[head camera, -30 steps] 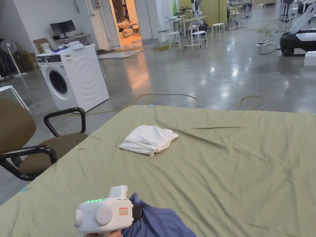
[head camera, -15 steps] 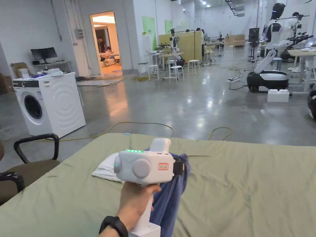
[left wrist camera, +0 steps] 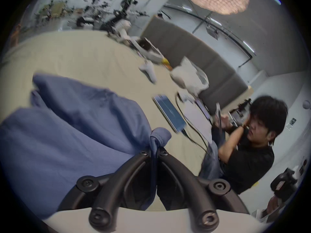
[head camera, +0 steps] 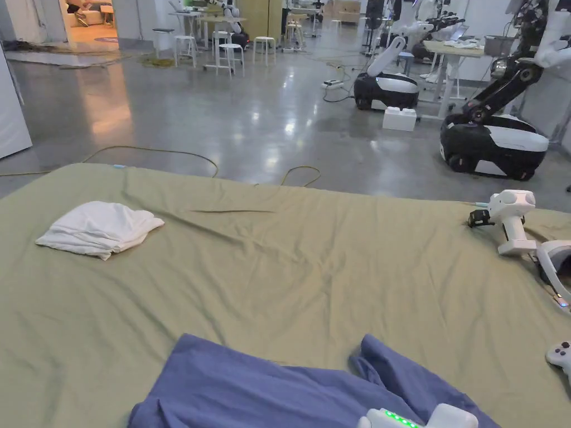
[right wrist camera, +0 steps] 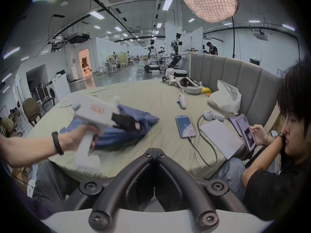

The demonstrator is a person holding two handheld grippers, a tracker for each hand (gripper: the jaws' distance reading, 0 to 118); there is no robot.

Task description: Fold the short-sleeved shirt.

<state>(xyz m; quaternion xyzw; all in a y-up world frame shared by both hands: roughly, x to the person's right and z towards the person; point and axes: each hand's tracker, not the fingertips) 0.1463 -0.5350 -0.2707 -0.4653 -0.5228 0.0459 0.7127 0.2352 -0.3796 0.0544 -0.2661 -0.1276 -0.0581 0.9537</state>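
Wrinkled olive-green bedsheet (head camera: pixel 312 262) is covering the wide bed, with a padded grey headboard (right wrist camera: pixel 239 71) standing along one side. Beside the headboard a white plastic bag (right wrist camera: pixel 224 97) is sitting bulged, its contents hidden. On the near part of the sheet the soft blue short-sleeved shirt (head camera: pixel 279 384) is lying crumpled. The left gripper (left wrist camera: pixel 154 150) is pinching a bunched fold of it between both jaws. The right gripper (right wrist camera: pixel 154 151) is hanging off the fabric, jaws pressed together on nothing.

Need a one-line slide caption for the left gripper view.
Left gripper shut on a bunched edge of the blue shirt over the green-covered bed.
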